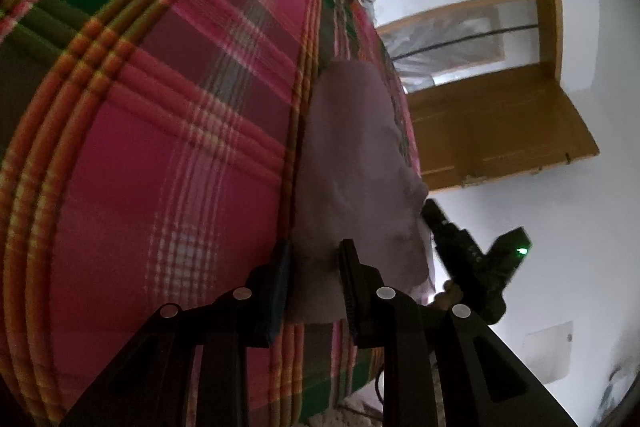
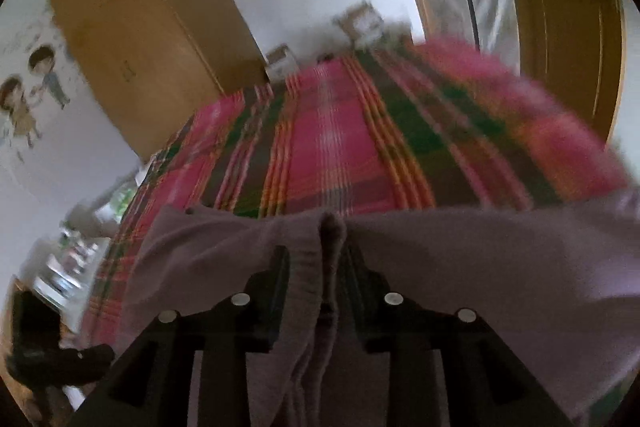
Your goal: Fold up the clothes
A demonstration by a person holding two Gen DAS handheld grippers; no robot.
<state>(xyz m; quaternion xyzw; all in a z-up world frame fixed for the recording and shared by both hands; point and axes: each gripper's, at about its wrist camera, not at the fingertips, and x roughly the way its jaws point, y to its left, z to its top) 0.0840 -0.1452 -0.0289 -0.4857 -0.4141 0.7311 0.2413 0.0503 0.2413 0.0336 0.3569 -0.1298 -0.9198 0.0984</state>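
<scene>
Mauve garment (image 2: 460, 267) soft, light, floppy (bunches easily); left claw (image 1: 316, 263) and right claw (image 2: 316, 263) each pinching edge over plaid bedcover (image 1: 160, 107); corners best.

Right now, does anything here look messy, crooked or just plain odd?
Nothing looks damaged or spilled. The mauve cloth is bunched into a ridge between the right claw fingers rather than lying flat on the plaid bedspread; the left claw has cloth between its fingers too. Both views are tilted and blurred.
</scene>
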